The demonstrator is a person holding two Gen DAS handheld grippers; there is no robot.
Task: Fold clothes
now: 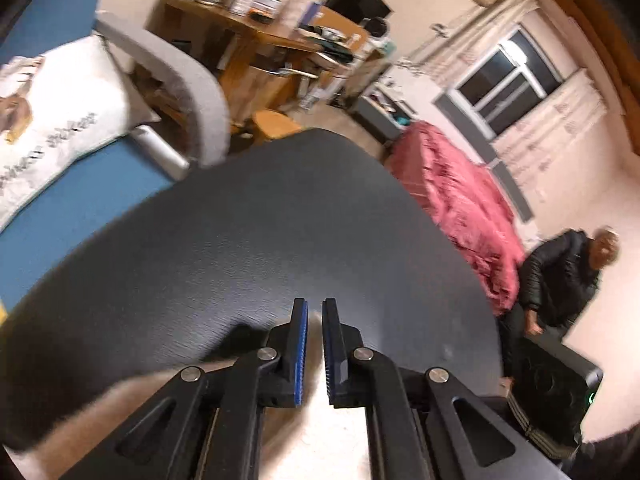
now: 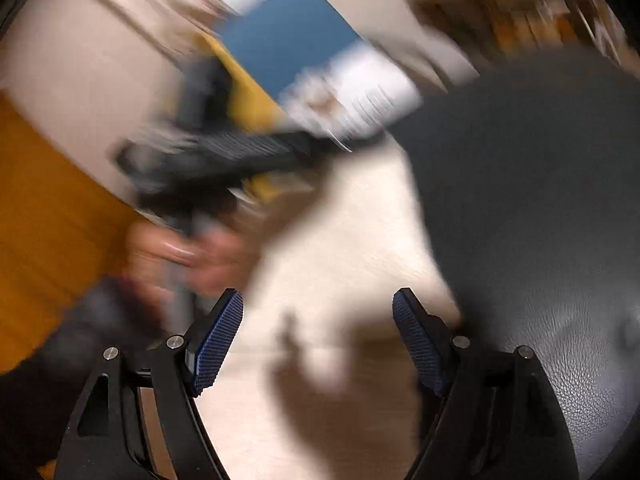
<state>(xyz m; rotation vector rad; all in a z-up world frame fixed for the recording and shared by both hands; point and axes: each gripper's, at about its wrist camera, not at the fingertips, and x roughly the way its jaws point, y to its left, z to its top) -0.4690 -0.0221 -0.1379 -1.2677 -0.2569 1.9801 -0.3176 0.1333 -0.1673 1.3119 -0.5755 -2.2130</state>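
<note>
Cream garment lies on the near-left part of the black table, loose and rumpled. It runs toward the near edge, and the far and right stretch of the tabletop is bare. The right wrist view is heavily smeared, so the cloth's outline and any sleeves or hems cannot be made out.

Left gripper has its jaws pressed almost together. Cream cloth shows in the slit between the blue pads and beneath the arms, so it appears to pinch a thin fold there. How much cloth it has is not clear. The hand that carries it sits just left of the garment.

Right gripper has its jaws spread wide over the near part of the cloth. Nothing is pressed between its pads.

Risks, as judged:
- The left pinch looks shallow. A quick pull could slip the fold out, or drag the whole piece across the smooth top instead of folding it.
- The right claw has no edge picked out. Closing blind in this blur could gather a bunch of layers and leave a crooked crease.
- The cloth sits near the table's edge. A sweep toward that side could spill it over.
- The two claws are close together, so crossing paths could knock them against each other.

Beyond the table: a printed cushion far left, a red blanket on the right, and a seated person further right, well apart.
</note>
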